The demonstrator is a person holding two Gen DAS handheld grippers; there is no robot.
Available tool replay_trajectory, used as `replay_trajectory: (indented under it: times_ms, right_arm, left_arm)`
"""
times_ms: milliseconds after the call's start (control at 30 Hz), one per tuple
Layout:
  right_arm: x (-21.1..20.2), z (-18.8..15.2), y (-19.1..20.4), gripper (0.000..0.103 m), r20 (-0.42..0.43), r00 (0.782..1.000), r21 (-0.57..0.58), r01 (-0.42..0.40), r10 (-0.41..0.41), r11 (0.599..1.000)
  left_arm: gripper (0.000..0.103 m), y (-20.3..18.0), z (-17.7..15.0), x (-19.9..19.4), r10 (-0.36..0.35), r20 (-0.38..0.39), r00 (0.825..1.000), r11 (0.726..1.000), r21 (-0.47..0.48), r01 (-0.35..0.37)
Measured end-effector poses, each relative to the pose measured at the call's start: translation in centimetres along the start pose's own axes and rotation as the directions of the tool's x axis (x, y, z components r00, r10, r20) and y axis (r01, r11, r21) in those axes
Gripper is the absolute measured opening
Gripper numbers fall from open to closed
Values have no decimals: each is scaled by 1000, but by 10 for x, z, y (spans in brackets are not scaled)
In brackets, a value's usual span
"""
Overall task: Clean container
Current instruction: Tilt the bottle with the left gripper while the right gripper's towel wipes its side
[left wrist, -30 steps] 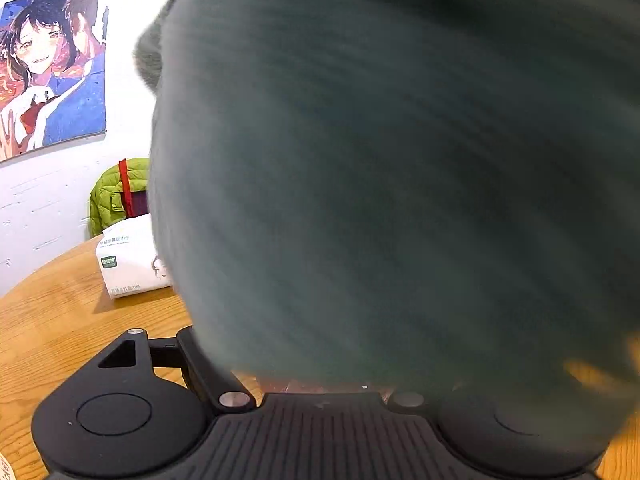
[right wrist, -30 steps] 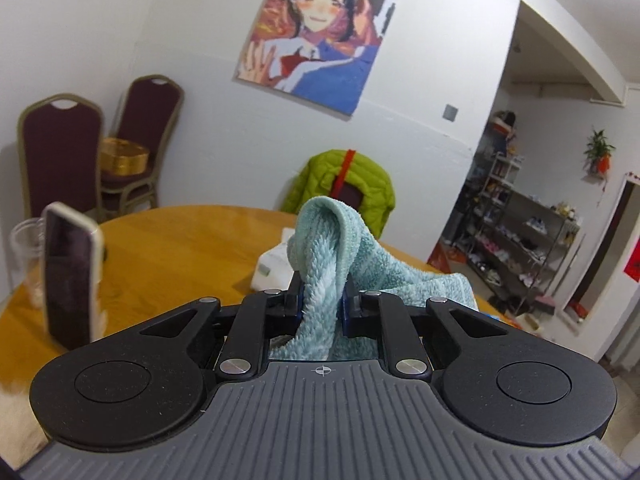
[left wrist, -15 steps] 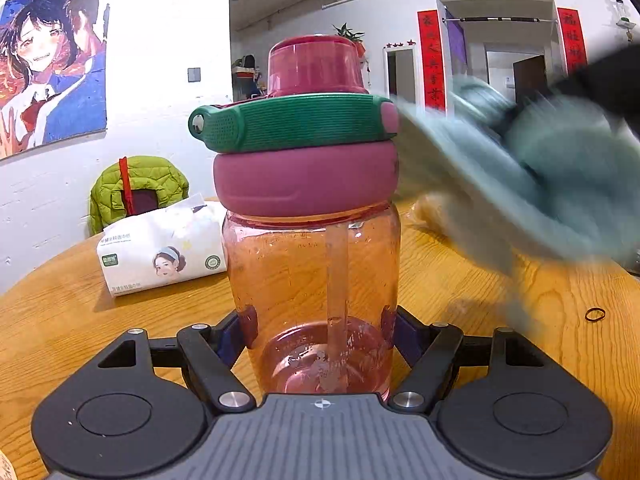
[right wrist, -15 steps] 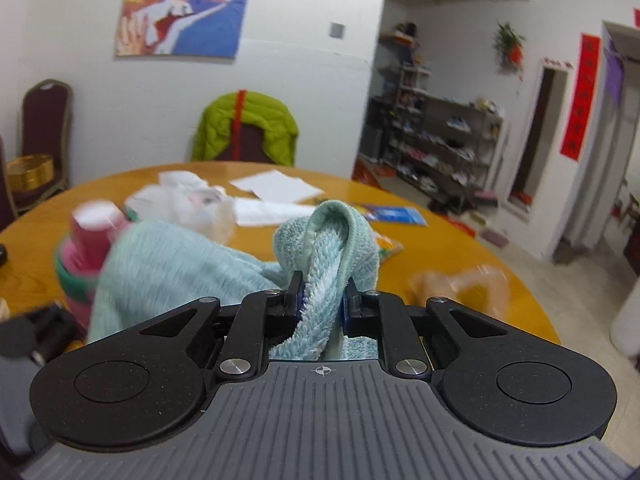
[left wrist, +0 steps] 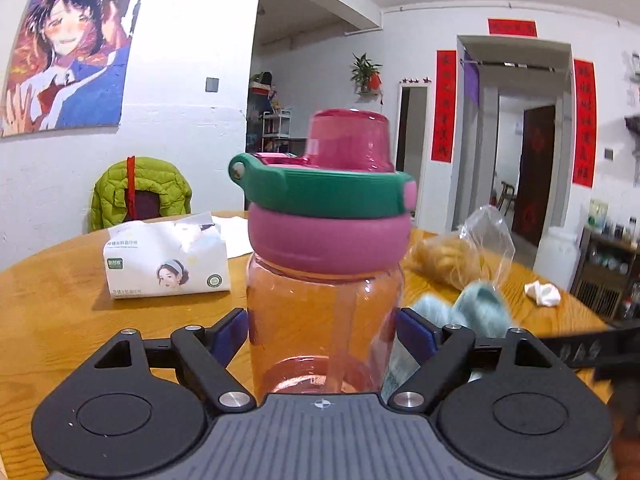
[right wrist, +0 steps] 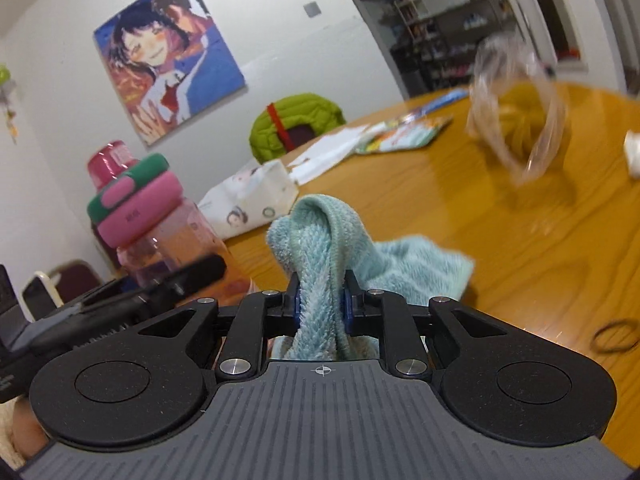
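Seen from the left wrist: left gripper released, jaws just eased wider, blue pads standing just beside the walls of a clear pink plastic bottle without visibly pressing on it. Bottle between the jaws, upright on the round wooden bench, closed with a pink screw collar, a green flip lid and a dark pink cap.

Seen from the right wrist: right gripper clenched on a light blue fluffy towel, one fold bunched up between the pads, the rest spilling forward onto the bench just right of the bottle. Close at the right on the wood, a thin black hair tie.

Behind the bottle to its left, a white soft pack of tissues. Behind it to the right, a crinkled clear plastic bag with something yellow inside, and further right a crumpled white tissue. Deeper on the bench, loose papers and a colourful leaflet.

At the far edge, a lime-green padded jacket draped over a chair. On the white wall above, an anime poster.
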State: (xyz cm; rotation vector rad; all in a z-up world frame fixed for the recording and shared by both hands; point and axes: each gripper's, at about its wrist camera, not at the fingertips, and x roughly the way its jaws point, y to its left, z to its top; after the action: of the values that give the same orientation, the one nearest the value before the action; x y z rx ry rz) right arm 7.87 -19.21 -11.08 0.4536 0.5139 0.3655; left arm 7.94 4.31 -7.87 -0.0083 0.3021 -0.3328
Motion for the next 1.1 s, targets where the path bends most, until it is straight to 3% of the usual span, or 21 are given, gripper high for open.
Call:
replay_trajectory:
  times_ms: [167,300,400,567,633,733,800,900,967,1000,1100]
  right_arm:
    - [12,-7,-9,21,-30,999,24,-20,21,1000]
    - [15,-8,-16,21,-54,998,64,-22,25,998]
    - [17,-9,-20,21,-65,997,90,-23,29,996]
    - [17,-11,-26,21,-62,998,128,-26,34,991]
    - [17,-12,-29,19,-54,998,159,-25,34,987]
    - [16,-14,-34,18,-41,999,225,-19,29,974]
    - [17,-15,-44,18,-32,998,348,-34,48,937]
    - [25,-19,-68,19,-12,991,609,-98,132,787]
    - [33,-19,-74,20,-8,987,696,-112,163,709]
    - [37,-19,-73,20,-8,986,715,-110,166,691]
    - [52,-19,-62,18,-17,988,720,-96,156,687]
  left_arm:
    - [73,-4,6,12,6,-50,999,999,-36,-8]
    - [73,12,5,8,-14,-23,1000,985,-174,10]
    - [72,40,-1,4,-53,16,998,935,-349,55]
    - [72,77,-14,-1,-80,60,995,808,-580,100]
    - [72,79,-15,-3,-79,66,995,789,-606,103]
    - [72,74,-13,-5,-73,73,995,800,-592,102]
    - [72,68,-11,-6,-68,76,995,815,-571,99]
    - [72,64,-11,-5,-61,81,995,833,-545,96]
    - [72,64,-11,-4,-60,85,995,837,-538,96]
    - [72,64,-11,-3,-60,87,994,836,-540,98]
    - [72,68,-15,-2,-58,94,994,820,-563,101]
